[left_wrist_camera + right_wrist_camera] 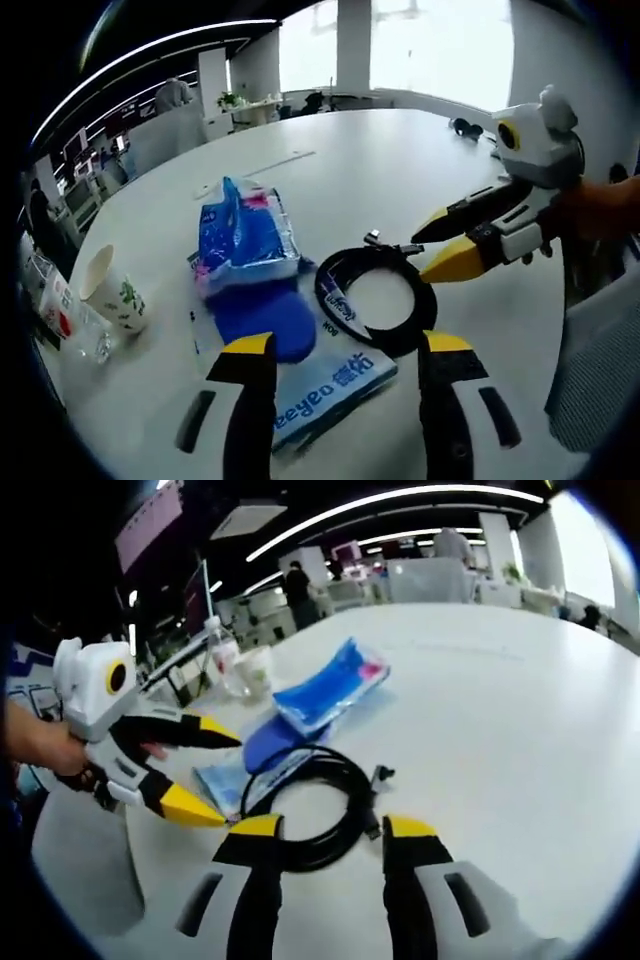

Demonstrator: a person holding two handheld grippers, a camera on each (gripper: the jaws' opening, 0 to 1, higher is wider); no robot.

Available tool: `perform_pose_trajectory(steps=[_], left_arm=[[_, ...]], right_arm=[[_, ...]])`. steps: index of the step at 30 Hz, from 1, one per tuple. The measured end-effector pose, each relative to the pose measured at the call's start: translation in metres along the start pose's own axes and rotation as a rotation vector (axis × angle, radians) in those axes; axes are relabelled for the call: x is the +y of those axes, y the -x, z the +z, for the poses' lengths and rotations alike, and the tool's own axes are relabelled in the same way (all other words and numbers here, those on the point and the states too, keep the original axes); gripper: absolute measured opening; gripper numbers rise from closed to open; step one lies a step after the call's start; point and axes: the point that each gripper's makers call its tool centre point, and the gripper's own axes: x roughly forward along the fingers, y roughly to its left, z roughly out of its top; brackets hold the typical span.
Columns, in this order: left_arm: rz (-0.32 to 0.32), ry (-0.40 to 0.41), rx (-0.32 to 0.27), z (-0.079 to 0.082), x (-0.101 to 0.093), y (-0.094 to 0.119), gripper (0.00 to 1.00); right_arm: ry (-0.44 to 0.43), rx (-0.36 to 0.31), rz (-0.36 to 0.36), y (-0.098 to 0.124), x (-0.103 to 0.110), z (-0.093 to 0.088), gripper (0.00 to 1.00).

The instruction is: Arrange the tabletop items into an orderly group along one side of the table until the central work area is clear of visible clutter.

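**Hovering over the coiled cable, both claws empty**

You held your left gripper [345,365] spread wide at the frame's bottom, above the black coiled cable [375,300] at centre. The blue plastic tissue pack [243,235] lay left of it, the white paper cup [115,293] at far left. Your right gripper [330,845] also gaped, straddling the coil's near edge on the round white table [500,700].

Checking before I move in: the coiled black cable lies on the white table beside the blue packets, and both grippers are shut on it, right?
Not quite. Both grippers are open, and neither holds the cable. The right gripper view shows the right gripper astride the coil and the left gripper open beside it. The cable does lie by the blue packets.
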Motion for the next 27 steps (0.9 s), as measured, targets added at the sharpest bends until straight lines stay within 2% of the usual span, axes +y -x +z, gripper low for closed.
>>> perform_pose_trajectory(steps=[10,12,15,16,25,27], left_arm=[[-0.027,0.044,0.034,-0.003,-0.01,-0.017,0.45],[-0.03,0.045,0.026,0.0,-0.011,-0.02,0.41],[-0.059,0.107,0.046,0.002,-0.015,-0.025,0.27],[-0.033,0.119,0.054,0.001,-0.01,-0.025,0.27],[0.005,0.139,0.069,0.0,-0.001,-0.025,0.12],[0.008,0.168,0.072,-0.001,-0.002,-0.024,0.11]], right_arm=[[-0.024,0.041,-0.035,-0.006,-0.006,-0.011,0.27],[-0.029,0.046,-0.042,-0.007,-0.008,-0.011,0.25],[-0.054,0.06,-0.059,-0.01,-0.012,-0.01,0.22],[-0.054,0.068,-0.067,-0.01,-0.013,-0.011,0.22],[-0.047,0.078,-0.096,-0.014,-0.015,-0.01,0.17],[-0.047,0.085,-0.093,-0.013,-0.013,-0.011,0.14]])
